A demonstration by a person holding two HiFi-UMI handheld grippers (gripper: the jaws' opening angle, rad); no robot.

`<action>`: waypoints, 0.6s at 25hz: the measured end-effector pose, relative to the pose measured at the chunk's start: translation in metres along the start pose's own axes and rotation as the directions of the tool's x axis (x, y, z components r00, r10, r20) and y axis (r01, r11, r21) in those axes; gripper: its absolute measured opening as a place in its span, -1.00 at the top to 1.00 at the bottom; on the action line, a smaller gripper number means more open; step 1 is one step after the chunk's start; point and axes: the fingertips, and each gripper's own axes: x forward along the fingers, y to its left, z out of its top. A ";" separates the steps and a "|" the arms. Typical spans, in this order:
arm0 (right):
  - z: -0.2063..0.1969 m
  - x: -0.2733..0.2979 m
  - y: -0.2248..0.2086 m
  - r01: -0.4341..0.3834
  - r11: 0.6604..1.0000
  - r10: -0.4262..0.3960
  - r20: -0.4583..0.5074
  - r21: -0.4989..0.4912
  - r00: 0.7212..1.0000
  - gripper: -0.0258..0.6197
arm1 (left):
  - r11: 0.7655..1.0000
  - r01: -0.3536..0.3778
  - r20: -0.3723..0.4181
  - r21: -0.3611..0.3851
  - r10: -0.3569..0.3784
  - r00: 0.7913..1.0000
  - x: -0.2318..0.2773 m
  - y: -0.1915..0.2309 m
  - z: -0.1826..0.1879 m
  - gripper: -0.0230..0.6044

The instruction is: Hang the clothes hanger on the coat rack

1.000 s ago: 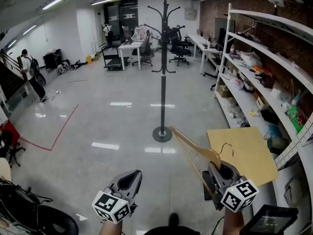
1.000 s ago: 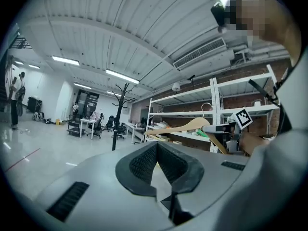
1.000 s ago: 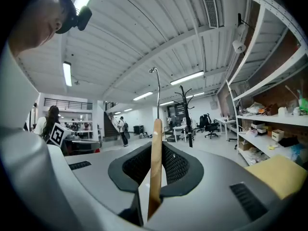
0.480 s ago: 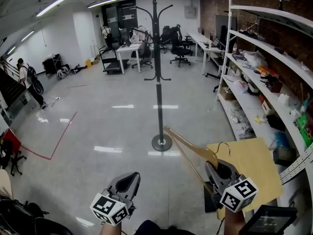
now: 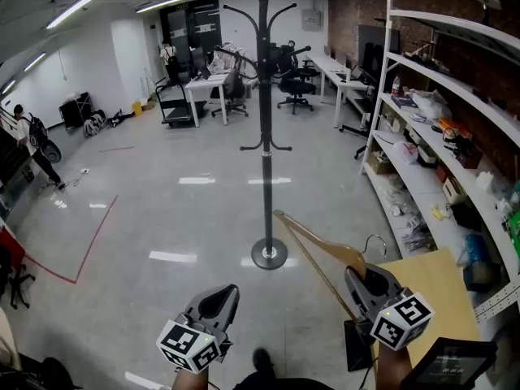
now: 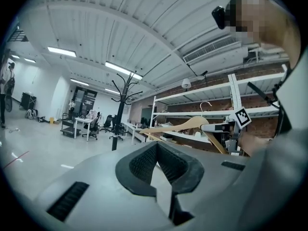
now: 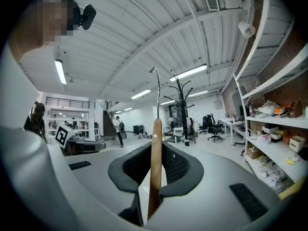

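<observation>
The right gripper point(image 5: 367, 285) has its jaws clenched on the wooden clothes hanger point(image 5: 315, 244), holding it close to the neck. In the right gripper view the wood point(image 7: 155, 167) stands as a thin upright strip between the two pads, and the wire hook point(image 7: 157, 88) rises above it. The left gripper point(image 5: 218, 302) carries nothing, its jaws are pressed together, and it hangs low at about 7 o'clock from the foot of the rack. The black coat rack point(image 5: 266, 128) stands on the floor at 12 o'clock from the person, well apart from both grippers, and at about 11 o'clock from the right gripper, which is the nearer one. The long axis of the hanger runs from the jaws toward 10 o'clock, so its free end points at the round base point(image 5: 269, 254). I judge the hanger must go forward and much higher, because the curved pegs point(image 5: 286, 10) are at the top of the pole. The white shelves point(image 5: 422, 112) at 2 o'clock could catch a wide swing.
</observation>
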 end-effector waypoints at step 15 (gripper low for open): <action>0.028 0.175 -0.050 -0.052 0.998 0.052 -0.001 0.028 0.999 0.75 | 0.999 0.042 0.025 -0.015 -0.041 0.999 0.119 0.144 0.033 0.93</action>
